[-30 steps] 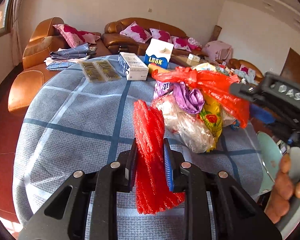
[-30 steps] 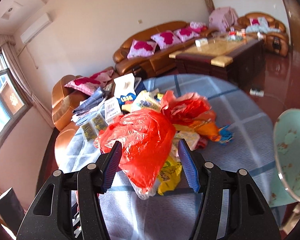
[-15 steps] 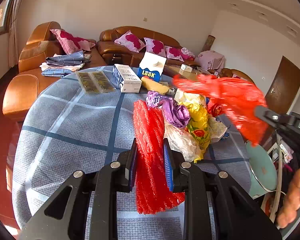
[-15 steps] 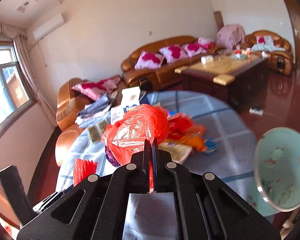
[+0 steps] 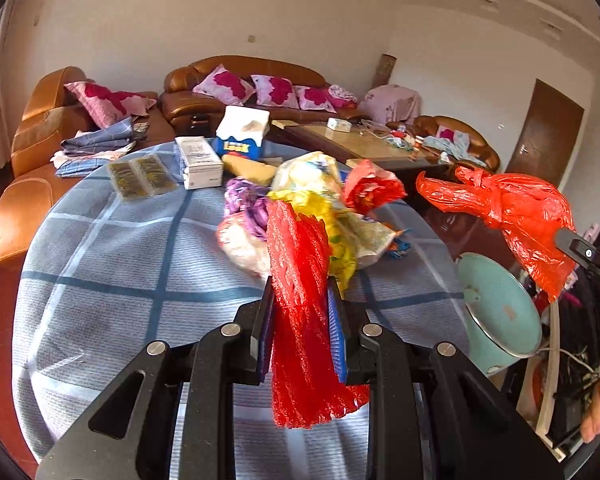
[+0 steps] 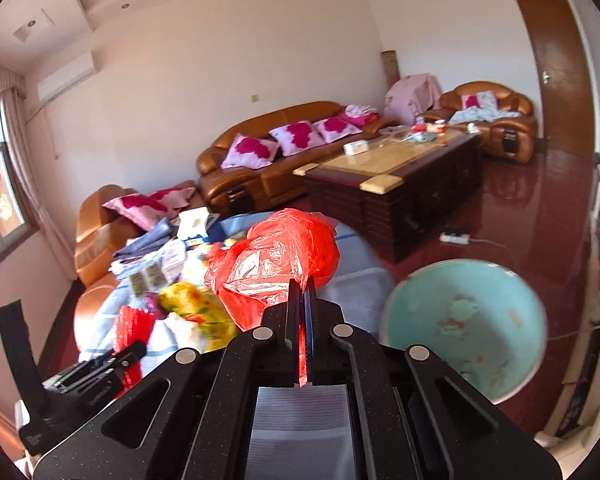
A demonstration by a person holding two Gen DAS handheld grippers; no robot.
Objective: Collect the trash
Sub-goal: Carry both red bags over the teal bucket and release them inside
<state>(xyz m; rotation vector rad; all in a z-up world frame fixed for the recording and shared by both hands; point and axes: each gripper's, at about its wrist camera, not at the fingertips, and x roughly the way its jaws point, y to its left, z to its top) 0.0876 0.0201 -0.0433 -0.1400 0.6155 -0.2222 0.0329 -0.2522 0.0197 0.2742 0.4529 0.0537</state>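
Above the table (image 5: 100,264), each claw grips red trash.

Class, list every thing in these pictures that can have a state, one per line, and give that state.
left gripper: shut on the red mesh bag
red mesh bag: held upright, off the table
right gripper: shut on the red plastic bag
red plastic bag: lifted, hanging beside the table
trash pile: lying on the table
white box: lying flat, closed
teal basin: tilted on its side
door: closed
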